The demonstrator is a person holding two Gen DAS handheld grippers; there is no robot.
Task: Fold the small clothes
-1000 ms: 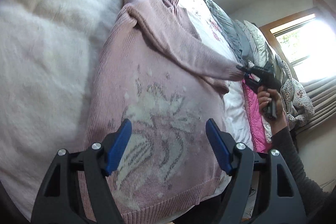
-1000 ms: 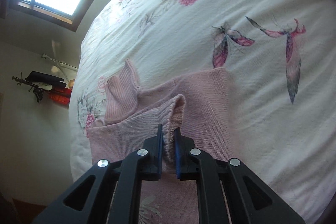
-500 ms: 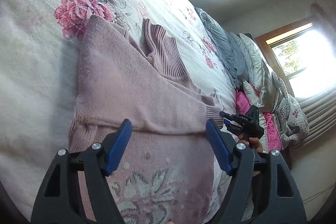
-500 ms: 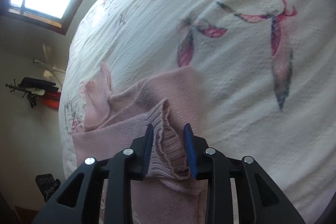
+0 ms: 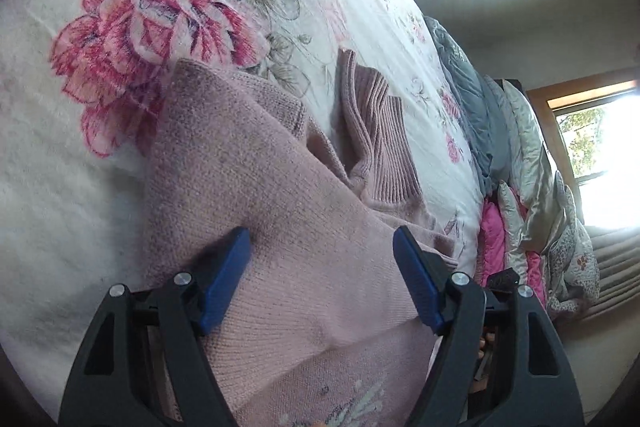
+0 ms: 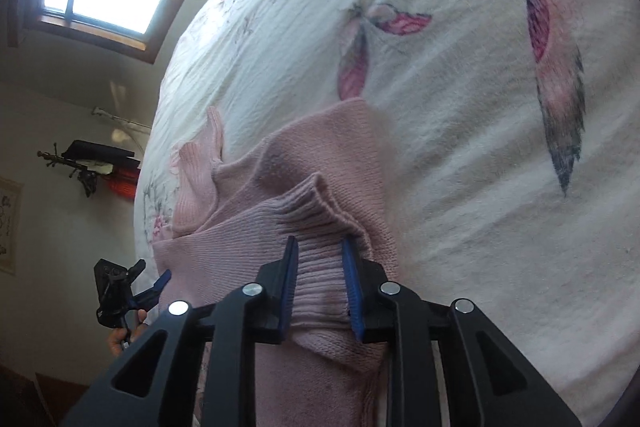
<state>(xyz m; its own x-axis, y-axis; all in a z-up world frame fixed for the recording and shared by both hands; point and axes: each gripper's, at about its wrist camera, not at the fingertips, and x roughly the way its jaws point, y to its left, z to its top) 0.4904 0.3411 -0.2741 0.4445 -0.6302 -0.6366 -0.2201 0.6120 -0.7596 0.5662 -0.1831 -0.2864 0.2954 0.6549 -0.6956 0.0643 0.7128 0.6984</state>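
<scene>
We hold a gripper in each hand over a pink knit sweater [image 5: 256, 187] lying on a white floral bedspread [image 5: 60, 207].

L gripper [image 5: 322, 281]: blue pads spread wide, nothing clamped. It sits low over the sleeve [image 5: 304, 267] that's folded across the sweater body; the left pad [image 5: 226, 283] looks pressed into or just at the knit, can't tell which. The ribbed collar [image 5: 376, 143] stands up a bit just beyond the sleeve, w/ a big pink rose print [image 5: 152, 43] on the bedspread beside the sweater's shoulder. Part of the pale knitted pattern [image 5: 360, 407] on the sweater front shows at the bottom edge of the L view.

R gripper [image 6: 320, 287]: fingers parted partway, w/ the ribbed cuff [image 6: 320, 223] lying loose between the blue pads. The pads look apart from the knit, not pinching it, so we read it as released. The cuff rests on top of the sweater body, near the sweater's edge, w/ the collar off to the left in the R view. Butterfly prints [image 6: 552, 67] sit on the bedspread past the sweater.

In the R view we see our L gripper at the far side of the sweater, w/ our hand [image 6: 120, 335] below it. In the L view, a pile of grey and pink bedding [image 5: 512, 187] lies along the bed's far edge, w/ a window [image 5: 596, 143] behind.
</scene>
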